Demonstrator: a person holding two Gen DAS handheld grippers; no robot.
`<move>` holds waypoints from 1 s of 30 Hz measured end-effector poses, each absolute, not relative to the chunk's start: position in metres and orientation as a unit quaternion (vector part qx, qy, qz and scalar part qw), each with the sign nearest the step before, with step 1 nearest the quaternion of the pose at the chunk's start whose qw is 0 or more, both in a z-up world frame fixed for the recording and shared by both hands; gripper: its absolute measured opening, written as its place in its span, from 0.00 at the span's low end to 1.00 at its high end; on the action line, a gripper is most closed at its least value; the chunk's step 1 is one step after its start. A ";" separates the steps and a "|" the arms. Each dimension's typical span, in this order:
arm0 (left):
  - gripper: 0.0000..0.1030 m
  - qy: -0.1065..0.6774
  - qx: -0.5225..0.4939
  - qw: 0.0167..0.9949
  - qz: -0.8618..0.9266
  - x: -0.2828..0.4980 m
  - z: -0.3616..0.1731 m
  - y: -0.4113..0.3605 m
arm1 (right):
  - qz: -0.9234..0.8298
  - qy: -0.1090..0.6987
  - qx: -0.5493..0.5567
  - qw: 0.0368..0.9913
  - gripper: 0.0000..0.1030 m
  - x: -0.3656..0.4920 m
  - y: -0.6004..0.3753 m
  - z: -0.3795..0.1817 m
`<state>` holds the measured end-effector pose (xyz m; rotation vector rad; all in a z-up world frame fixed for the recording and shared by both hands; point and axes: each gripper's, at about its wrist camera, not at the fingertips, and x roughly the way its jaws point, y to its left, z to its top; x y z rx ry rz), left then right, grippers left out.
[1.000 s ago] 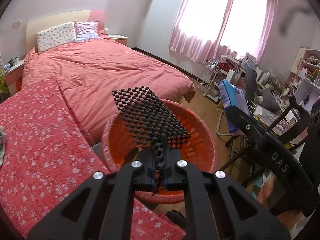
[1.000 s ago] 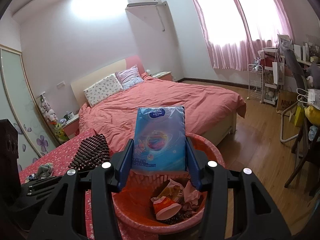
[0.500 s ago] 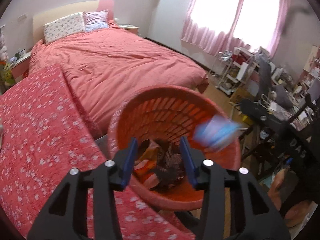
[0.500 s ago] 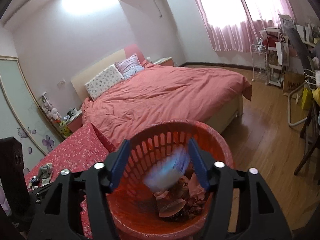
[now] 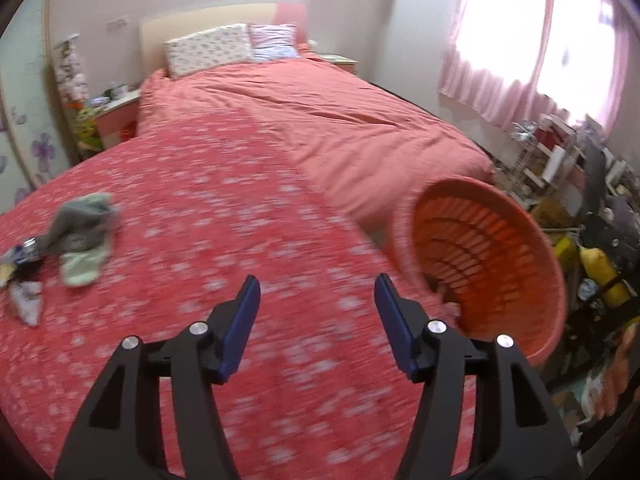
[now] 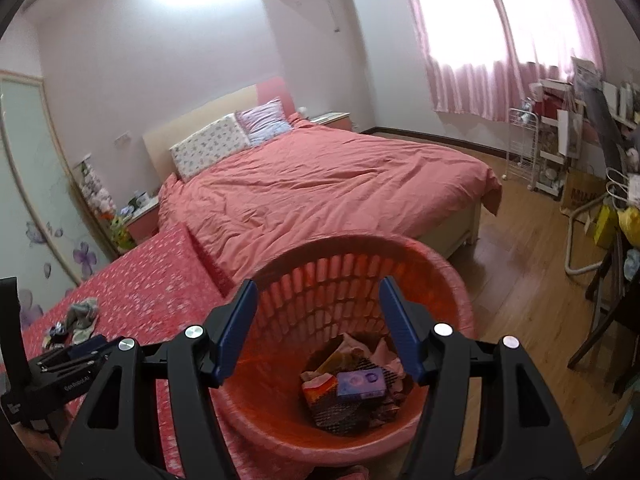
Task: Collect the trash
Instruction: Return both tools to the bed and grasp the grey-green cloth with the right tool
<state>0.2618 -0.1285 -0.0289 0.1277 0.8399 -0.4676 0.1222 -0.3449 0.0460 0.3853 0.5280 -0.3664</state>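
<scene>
We hold the right gripper (image 6: 316, 294) over the orange basket (image 6: 452, 276), its blue-padded tongs spread with nothing between them. Down in the basket lies the collected trash: a blue packet (image 6: 361, 385) on top of a dark mesh pad (image 6: 340, 414), with crumpled wrappers (image 6: 318, 384) around them. Our left gripper (image 5: 316, 292) points at the red floral cover (image 5: 200, 240), well left of the basket (image 5: 552, 280); its tongs are opening and nothing sits between them. Far to the left on that cover a greenish cloth (image 5: 82, 236) lies crumpled, touching a few small scraps (image 5: 24, 276) just beside it. The left view is blurred, so we cannot tell what those scraps are.
</scene>
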 end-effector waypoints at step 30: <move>0.63 0.392 -0.033 0.919 0.012 0.271 -0.020 0.194 | 0.082 0.381 0.072 0.918 0.46 0.289 -0.060 0.022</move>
